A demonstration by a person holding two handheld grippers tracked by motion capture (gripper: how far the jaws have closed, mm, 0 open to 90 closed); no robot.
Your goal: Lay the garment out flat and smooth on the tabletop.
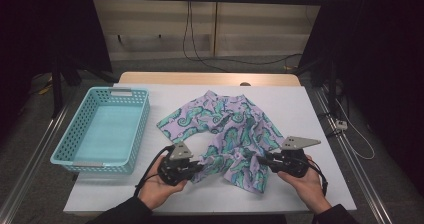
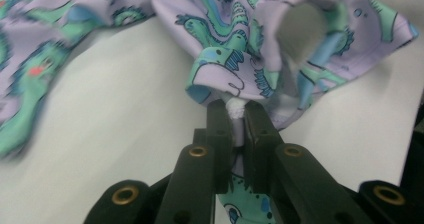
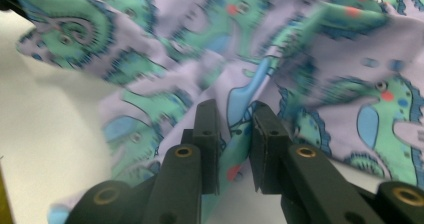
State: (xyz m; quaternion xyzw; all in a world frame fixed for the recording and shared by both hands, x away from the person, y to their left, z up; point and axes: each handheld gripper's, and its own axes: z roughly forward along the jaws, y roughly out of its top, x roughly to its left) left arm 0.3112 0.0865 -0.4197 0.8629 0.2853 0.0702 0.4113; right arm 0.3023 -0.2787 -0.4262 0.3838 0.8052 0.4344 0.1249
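My left tool point(image 2: 238, 115) has its jaws pinched on a small bunch of the shirt point(image 1: 227, 134), a white nub of hem squeezed between the tips, while my right tool point(image 3: 235, 119) sits with a fold of the same cloth running between its jaws, which stand a little apart; I judge they have some hold, but a looser one. The shirt lies crumpled on the white counter point(image 1: 300, 109), spread from the middle toward my side, with the blue basket point(image 1: 102, 129) well apart on the left and holding nothing. The weak point, I think, is the left grip: it has so little cloth that a firm pull could tug the hem straight out. If my right tool has caught more than one layer, lifting would raise a twisted bundle instead of an open shirt, and I cannot tell from here how many layers it holds. Pulling my hands apart unevenly could drag the far sleeve across the counter and bunch it worse. If I swing toward the basket with the cloth trailing, a loose end might snag on its rim.
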